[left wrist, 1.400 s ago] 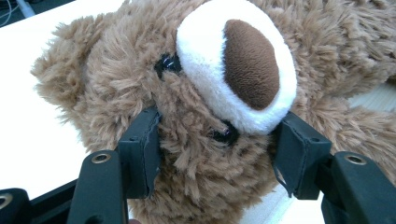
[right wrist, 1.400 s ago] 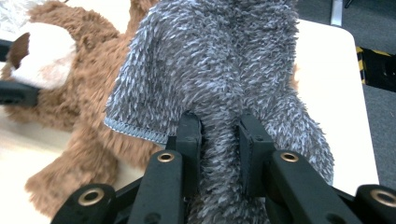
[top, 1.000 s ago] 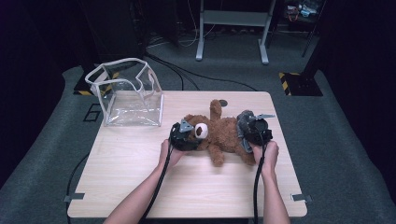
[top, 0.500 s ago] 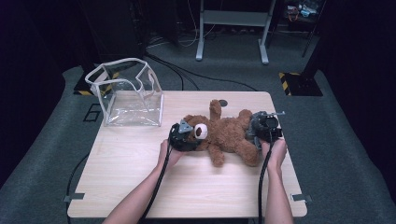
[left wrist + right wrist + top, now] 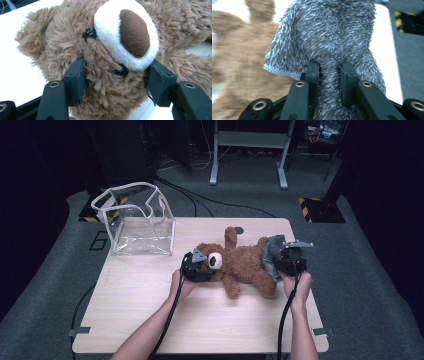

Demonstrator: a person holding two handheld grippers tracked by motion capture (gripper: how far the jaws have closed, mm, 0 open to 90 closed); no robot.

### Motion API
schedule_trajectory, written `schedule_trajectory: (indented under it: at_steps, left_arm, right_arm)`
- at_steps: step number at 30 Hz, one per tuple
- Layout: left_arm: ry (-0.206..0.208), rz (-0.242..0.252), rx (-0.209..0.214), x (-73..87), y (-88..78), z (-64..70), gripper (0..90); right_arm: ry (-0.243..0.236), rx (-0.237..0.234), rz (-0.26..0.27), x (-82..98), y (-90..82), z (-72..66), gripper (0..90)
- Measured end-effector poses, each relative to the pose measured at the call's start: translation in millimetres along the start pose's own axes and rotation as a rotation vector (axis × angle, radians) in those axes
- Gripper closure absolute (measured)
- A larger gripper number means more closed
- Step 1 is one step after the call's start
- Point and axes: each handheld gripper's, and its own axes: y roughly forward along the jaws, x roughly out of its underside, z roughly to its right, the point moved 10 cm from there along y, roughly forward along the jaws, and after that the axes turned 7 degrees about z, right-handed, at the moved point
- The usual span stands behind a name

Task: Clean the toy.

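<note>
A brown teddy bear (image 5: 245, 262) lies on its back across the middle of the wooden table (image 5: 150, 300), head to the left. My left gripper (image 5: 196, 266) is shut on the bear's head (image 5: 105, 50), one pad against each side below the white muzzle. A grey fuzzy garment (image 5: 272, 252) sits over the bear's legs at the right. My right gripper (image 5: 290, 260) is shut on a pinched fold of that grey garment (image 5: 329, 42), with the blurred brown bear (image 5: 234, 57) behind it to the left.
A clear plastic bag (image 5: 137, 222) with a white rim stands open at the table's back left. Cables run from both grippers off the front edge. Dark floor and a metal stand (image 5: 250, 150) lie beyond the table.
My right gripper has moved right and slightly up, pulling the grey garment down off the bear's legs. The left gripper has kept still on the bear's head.
</note>
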Motion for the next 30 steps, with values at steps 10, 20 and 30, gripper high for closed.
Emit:
schedule_trajectory:
  at_steps: [10,20,30]
  left_arm:
    - [0.002,-0.004,-0.001,0.2,-0.4,0.5,39.2]
    - [-0.002,0.001,-0.001,-0.2,0.2,0.9,39.3]
    - [0.001,0.002,-0.002,0.8,-0.2,0.5,39.3]
  right_arm:
    - [-0.034,-0.072,-0.067,10.6,24.0,-40.4,72.5]
    - [-0.009,0.001,-0.118,28.2,40.1,-12.6,72.5]
    - [0.037,0.049,-0.101,29.7,27.1,13.4,72.4]
